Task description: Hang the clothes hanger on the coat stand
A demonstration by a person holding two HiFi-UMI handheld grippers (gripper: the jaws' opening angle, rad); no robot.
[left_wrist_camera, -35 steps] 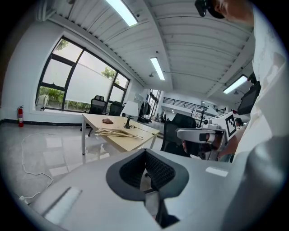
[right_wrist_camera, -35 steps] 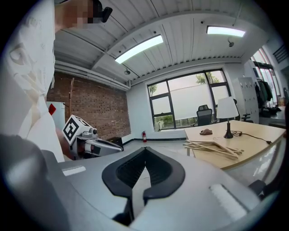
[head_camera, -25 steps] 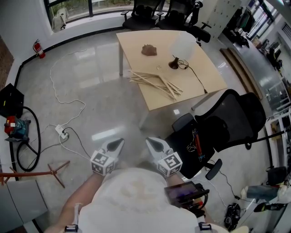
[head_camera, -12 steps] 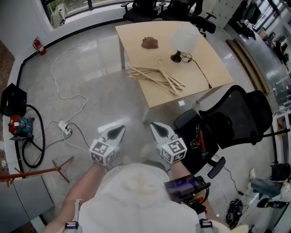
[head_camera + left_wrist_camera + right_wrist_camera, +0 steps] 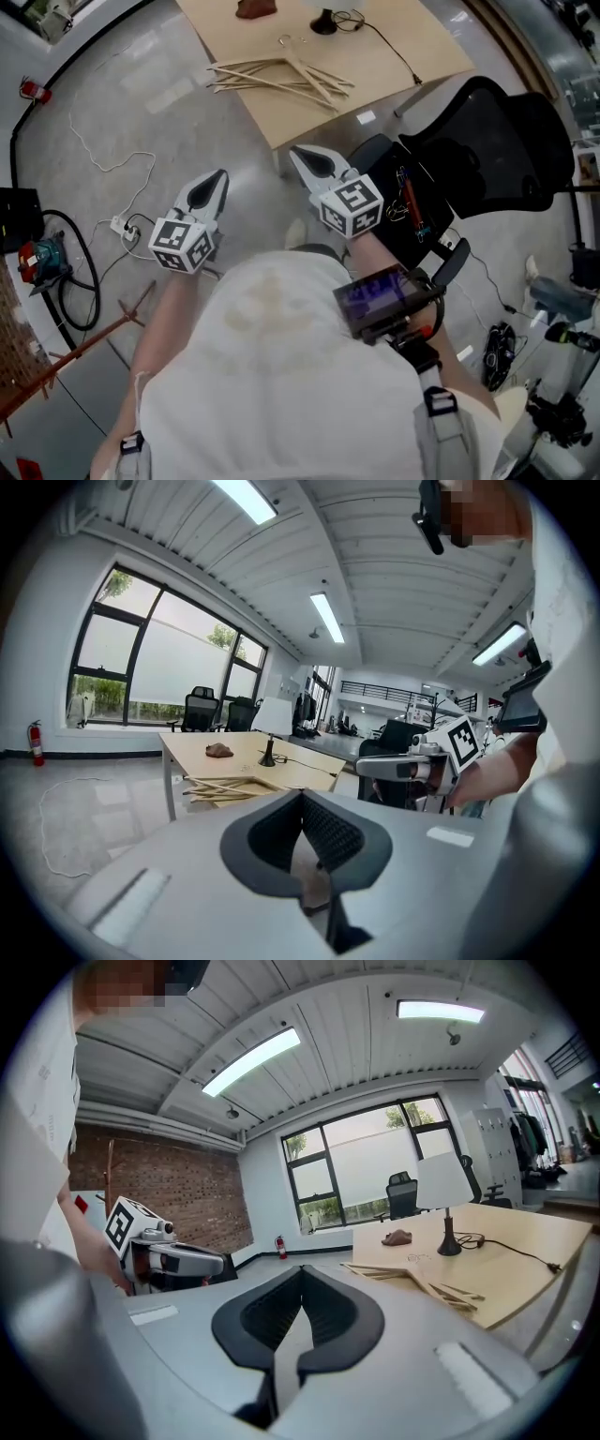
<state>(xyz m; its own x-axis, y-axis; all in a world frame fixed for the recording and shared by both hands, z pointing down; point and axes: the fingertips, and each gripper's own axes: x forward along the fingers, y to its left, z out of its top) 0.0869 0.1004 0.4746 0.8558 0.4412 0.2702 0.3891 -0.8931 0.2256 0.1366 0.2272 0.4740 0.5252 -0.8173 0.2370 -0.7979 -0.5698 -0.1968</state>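
White T-shirt (image 5: 281, 375); grey-white left tool (image 5: 217, 177), right tool (image 5: 299, 154); black pads (image 5: 328, 834); black-white marker cubes (image 5: 183, 246); forearm-strapped screen device (image 5: 380, 295).

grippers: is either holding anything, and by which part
Nothing is held: left gripper and right gripper are shut and empty; the hangers lie on the table.

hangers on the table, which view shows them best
Head view: it looks down on the hangers, so their spread and a hook show. Both gripper views catch them edge-on, a low flat pile on the table.
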